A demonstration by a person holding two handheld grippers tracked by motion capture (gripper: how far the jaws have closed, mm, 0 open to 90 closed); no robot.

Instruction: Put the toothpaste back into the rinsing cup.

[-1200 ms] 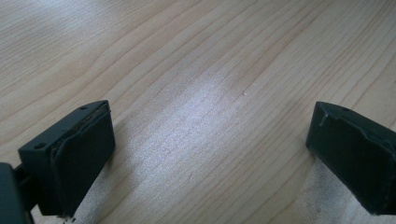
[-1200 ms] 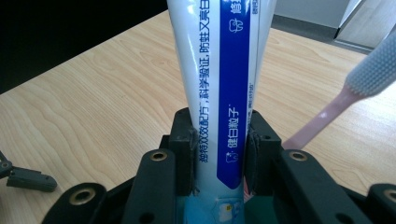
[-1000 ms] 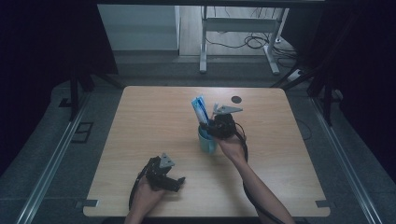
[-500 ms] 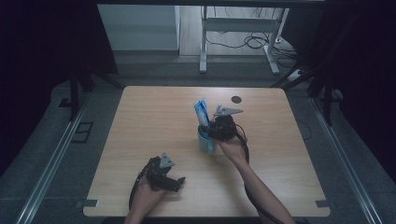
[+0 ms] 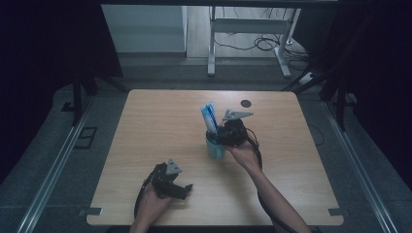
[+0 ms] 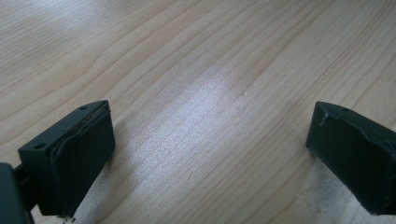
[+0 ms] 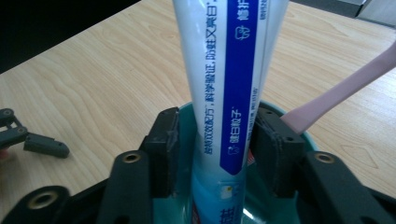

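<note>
both right gripper (image 7: 212, 154) fingers just opening, flanking toothpaste tube (image 7: 229, 88) in cup (image 5: 214, 147); left gripper (image 6: 210, 154) wide, empty

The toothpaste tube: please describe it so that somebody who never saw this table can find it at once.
On the wooden table, look near the middle for a teal cup. The toothpaste tube stands upright in it, between the jaws of the right gripper. It is white with a blue stripe and printed text, unlike the thin pink handle leaning beside it.

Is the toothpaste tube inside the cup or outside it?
Inside: the toothpaste tube stands upright in the teal cup, its lower end below the rim.
</note>
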